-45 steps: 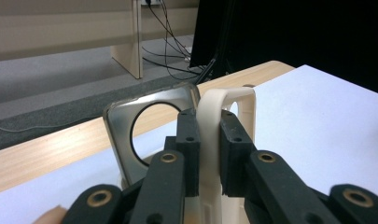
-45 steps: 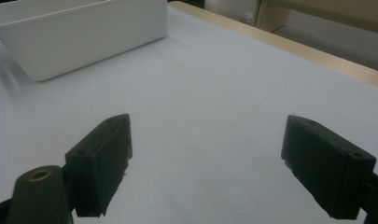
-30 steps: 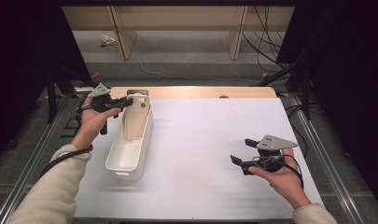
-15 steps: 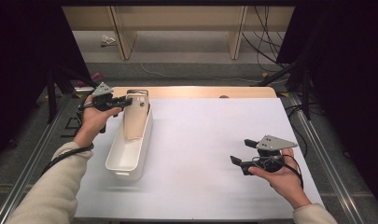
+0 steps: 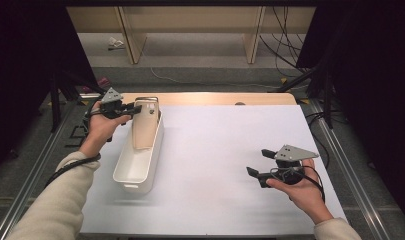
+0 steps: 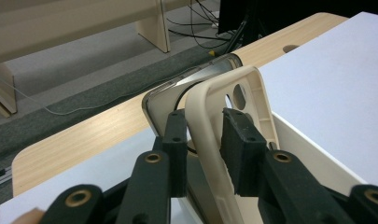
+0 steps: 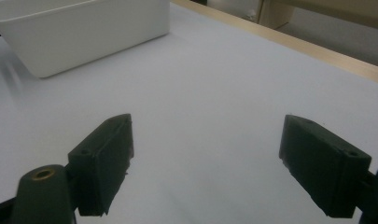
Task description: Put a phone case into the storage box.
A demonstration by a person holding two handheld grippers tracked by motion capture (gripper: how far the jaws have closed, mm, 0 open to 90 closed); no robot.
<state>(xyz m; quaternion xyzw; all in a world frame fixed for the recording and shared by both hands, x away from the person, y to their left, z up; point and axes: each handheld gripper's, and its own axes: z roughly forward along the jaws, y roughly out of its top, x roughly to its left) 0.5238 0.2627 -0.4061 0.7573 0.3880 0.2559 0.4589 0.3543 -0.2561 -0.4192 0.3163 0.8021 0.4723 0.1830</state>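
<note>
Phone case (image 6: 224,121) sits between left gripper (image 6: 203,140) jaws, which have just been opening; pads look barely off it, case leaning in white bin (image 5: 140,165). Right gripper (image 7: 205,163) wide open, holding nothing, over bare table (image 7: 233,84).

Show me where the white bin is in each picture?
High view: white bin left of centre, a beige phone case leaning in its far end.
Left gripper view: its rim at lower right, behind the case.
Right gripper view: top left corner.
Shared landmark: the white tabletop.
</note>
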